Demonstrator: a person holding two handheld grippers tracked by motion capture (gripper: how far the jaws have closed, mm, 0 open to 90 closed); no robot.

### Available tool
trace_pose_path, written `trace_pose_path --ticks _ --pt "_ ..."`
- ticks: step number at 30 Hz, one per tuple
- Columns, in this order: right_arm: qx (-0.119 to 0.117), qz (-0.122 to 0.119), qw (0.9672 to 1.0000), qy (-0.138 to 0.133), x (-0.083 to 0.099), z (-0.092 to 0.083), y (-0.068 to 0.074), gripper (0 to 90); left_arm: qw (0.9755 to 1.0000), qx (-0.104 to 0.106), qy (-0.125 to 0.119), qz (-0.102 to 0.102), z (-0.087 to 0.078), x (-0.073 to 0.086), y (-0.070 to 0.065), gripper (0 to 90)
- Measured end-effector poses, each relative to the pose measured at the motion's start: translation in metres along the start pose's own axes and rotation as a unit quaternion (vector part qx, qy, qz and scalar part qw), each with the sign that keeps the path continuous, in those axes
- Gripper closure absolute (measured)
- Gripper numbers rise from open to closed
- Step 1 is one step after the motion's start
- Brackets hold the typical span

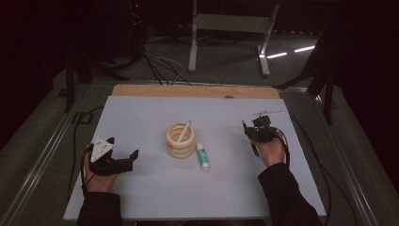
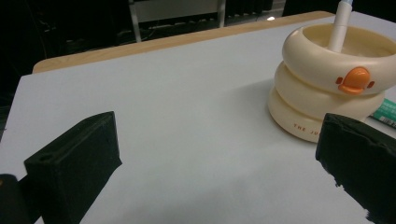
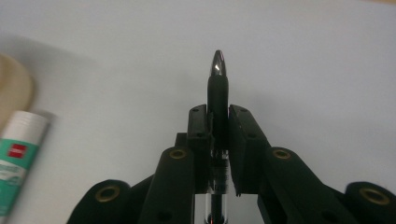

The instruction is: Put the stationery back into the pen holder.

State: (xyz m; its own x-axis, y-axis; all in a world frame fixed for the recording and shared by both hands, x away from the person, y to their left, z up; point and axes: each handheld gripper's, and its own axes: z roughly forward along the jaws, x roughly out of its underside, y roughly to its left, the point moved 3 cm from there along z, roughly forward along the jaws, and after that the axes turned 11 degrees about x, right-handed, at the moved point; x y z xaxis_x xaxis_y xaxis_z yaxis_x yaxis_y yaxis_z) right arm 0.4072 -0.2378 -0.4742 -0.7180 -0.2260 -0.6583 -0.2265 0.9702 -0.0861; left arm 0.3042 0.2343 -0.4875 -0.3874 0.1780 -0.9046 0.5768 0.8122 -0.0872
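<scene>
Right tool (image 3: 217, 119) clamping slim black pen (image 3: 218, 88) over bare white counter (image 1: 141, 117); left tool (image 2: 219, 154) gaping, released, near counter's left edge.

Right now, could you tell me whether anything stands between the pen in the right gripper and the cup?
Nothing blocks the way: bare table separates the pen from the cup; the glue stick lies beside the cup, below that line.

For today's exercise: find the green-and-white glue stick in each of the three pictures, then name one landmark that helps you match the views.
High view: glue stick lies at centre, just right of the cream holder.
Left gripper view: its green end peeks out at the right edge, behind the holder.
Right gripper view: bottom left corner.
Shared landmark: the cream holder beside it.
</scene>
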Motion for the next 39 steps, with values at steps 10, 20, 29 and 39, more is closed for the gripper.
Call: trace_pose_path --ticks 10,20,29,39 --pt "-0.017 -0.003 0.9994 -0.031 -0.010 -0.011 0.012 80.4 0.9999 -0.011 -0.007 -0.004 -0.002 0.001 0.001 0.1" --pt "-0.032 -0.004 0.9982 -0.050 -0.016 -0.017 0.019 80.3 0.9999 -0.012 -0.008 -0.006 -0.001 0.001 0.001 0.1" --pt "-0.045 -0.009 0.9971 -0.061 -0.020 -0.020 0.027 80.3 0.9999 -0.012 -0.007 -0.007 -0.001 0.002 0.002 0.1" --pt "-0.055 -0.012 0.9959 -0.071 -0.024 -0.024 0.033 80.3 0.9999 -0.012 -0.007 -0.008 -0.001 0.002 0.002 0.1"
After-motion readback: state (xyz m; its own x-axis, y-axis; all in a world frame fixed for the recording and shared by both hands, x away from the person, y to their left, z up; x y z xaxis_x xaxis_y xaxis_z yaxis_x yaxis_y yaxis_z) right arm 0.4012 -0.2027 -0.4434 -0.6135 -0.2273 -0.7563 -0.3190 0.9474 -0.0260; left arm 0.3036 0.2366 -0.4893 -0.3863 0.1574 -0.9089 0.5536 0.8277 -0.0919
